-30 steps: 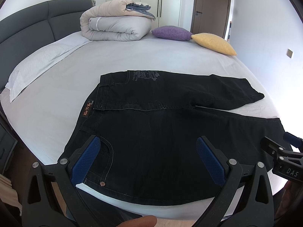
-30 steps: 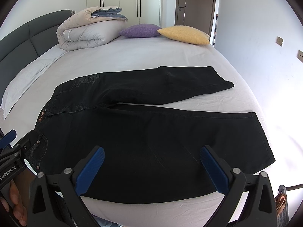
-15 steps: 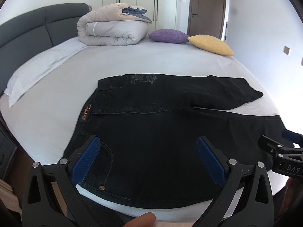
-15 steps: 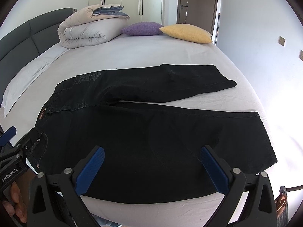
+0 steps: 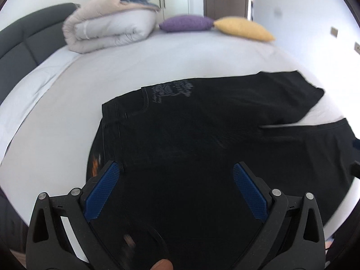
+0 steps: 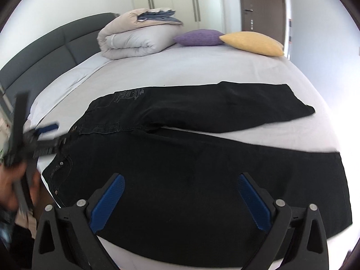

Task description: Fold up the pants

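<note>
- You are at the opening of the fold: the black jeans (image 6: 193, 157) lie spread flat on the white bed (image 6: 180, 67), nothing folded yet, both legs running out to the right and splayed apart in a narrow V
- Your left gripper (image 5: 175, 175) hangs over the waist end with its blue pads spread wide and nothing between them; the waistband edge with its orange label (image 5: 95, 166) sits just beside the left pad, and the picture is smeared by motion
- Your right gripper (image 6: 180, 184) hovers over the near leg (image 6: 247, 180) around the thigh, its jaws having just eased in a little, yet wide apart with only flat cloth below them and no grasp
- The far leg (image 6: 225, 110) lies beyond, its hem toward the right side of the bed, well apart from both sets of pads
- Next, I judge, you need one leg laid over the other: pinch the near waist corner (image 6: 56, 180) with the left and the near leg's outer seam with the right, then carry both edges across together
- Take care to nip only the jeans' edge, not the sheet under it
- The folded duvet (image 6: 137, 38) and the purple cushion (image 6: 198, 37) and yellow cushion (image 6: 252, 43) stay well clear
</note>
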The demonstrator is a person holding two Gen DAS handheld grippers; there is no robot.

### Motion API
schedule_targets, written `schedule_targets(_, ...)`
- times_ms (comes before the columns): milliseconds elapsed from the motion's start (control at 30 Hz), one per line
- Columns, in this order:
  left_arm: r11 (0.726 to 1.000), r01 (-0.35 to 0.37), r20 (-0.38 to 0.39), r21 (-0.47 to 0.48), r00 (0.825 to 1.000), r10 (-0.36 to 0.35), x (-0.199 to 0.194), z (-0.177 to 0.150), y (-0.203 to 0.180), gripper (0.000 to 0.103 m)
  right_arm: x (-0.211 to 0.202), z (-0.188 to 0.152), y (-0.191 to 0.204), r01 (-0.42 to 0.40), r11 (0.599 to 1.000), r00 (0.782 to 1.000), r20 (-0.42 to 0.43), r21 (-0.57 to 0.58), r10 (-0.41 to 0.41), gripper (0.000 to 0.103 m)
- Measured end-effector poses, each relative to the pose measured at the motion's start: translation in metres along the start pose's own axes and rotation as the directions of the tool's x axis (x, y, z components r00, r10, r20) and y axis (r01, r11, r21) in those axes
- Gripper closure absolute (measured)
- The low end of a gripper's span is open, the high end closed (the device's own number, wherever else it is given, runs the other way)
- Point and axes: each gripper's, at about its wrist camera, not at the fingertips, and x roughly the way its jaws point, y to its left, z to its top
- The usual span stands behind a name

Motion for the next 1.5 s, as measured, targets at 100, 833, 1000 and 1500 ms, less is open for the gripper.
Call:
schedule_targets(100,0.998,0.003,-0.001,0.064,1.0,-0.003,0.036,0.048,0.026,0.0,0.011,0.005,-0.014,-0.057,0.998,0.997,-0.046,-0.031,0.056,0.02)
schedule_targets(833,0.904,0.326,-0.417,0.275,0.888,-0.194,0.253,0.173,0.088,0.052,0.083,0.011,-0.049,-0.245,0.96,0.961,-0.164,-0.137,0.222,0.047)
schedule_targets(1000,0.898,0.326,-0.412,0.296,0.892,-0.187,0.25,0.173,0.083,0.09,0.088,0.019,-0.045,-0.241,0.957,0.963,-0.161,-0.161,0.216,0.05)
schedule_targets(1500,0.897,0.137,-0.083,0.419,0.99,-0.113,0.137,0.12,0.054,0.096,0.141,0.145,-0.007,-0.211,0.938,0.977,-0.087,-0.274,0.195,0.057)
